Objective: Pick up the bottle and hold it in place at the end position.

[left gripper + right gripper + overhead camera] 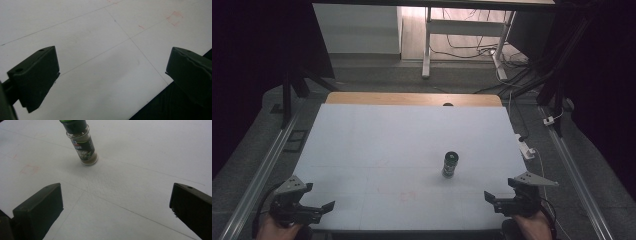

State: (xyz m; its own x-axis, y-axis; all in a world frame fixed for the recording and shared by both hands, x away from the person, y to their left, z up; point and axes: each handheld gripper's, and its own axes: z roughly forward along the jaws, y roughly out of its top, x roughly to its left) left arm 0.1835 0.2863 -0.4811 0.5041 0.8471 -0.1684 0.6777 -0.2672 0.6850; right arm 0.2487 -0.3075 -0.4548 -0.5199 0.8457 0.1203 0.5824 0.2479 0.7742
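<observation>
Spice jar (451,164) upright mid-table (362,150); left gripper (319,209) and right gripper (497,198) at near edge, jaws apart

My left gripper (319,209) sits low at the near left corner, fingers (35,77) spread wide and pointing inward to the right. My right gripper (498,199) mirrors it at the near right, fingers (40,210) equally wide apart, pointing left. Each hand (274,229) grips from below.
</observation>
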